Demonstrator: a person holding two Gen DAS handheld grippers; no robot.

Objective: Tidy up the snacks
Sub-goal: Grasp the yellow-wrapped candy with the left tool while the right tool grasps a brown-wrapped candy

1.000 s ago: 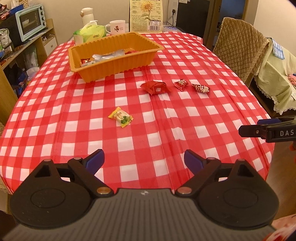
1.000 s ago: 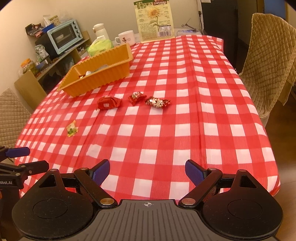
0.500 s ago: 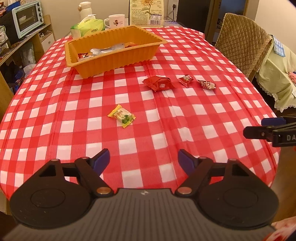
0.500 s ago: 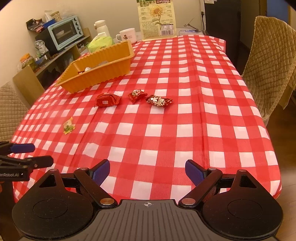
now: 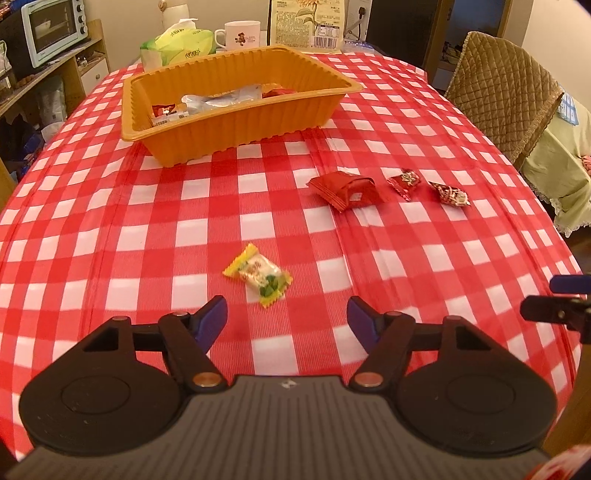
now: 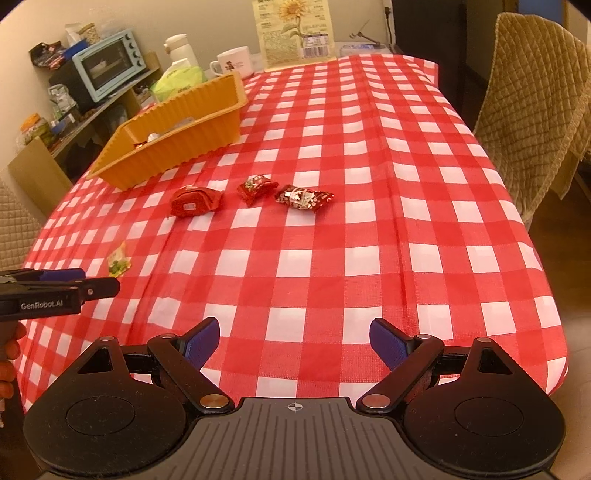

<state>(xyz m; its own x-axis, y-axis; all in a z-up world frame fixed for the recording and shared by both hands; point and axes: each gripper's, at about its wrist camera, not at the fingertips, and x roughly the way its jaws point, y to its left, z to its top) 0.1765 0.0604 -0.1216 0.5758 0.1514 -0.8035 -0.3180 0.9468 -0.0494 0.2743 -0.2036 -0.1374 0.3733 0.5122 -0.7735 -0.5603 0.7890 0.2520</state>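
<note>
L gripper (image 5: 286, 314) sits low at 6 o'clock in the left wrist view, over the red/white check cloth on the counter (image 5: 110, 229). Jaws about halfway apart and closing; nothing between the blue pads yet. Just ahead of the pads, approx 12 o'clock and slightly toward the left finger, lies the yellow-green candy (image 5: 258, 275), flat on the cloth, not touched.

R gripper (image 6: 294, 339) at 6 o'clock in the right wrist view, jaws wide, empty, only bare cloth between them. From this view the L gripper pokes in at 9 o'clock, w/ the yellow-green candy just past its tip.

Mid-counter, approx 1 o'clock from the L gripper: a row of three red snacks. Red folded packet (image 5: 345, 190) nearest the centre, then small red wrapped candy (image 5: 404, 182), then dark red-white wrapped candy (image 5: 448, 194) at the right end. All near each other, none touching.

Farther, 11 o'clock: orange tray (image 5: 236, 127), ribbed walls, several wrapped snacks inside; exact kinds can't tell.

Behind the tray, far edge: green tissue pack (image 5: 181, 46), white mug (image 5: 240, 33), sunflower-print bag (image 5: 306, 22) standing upright. Toaster oven (image 5: 50, 29) on a shelf at 10 o'clock. Quilted chair (image 5: 506, 92) at 2 o'clock beside the counter.
</note>
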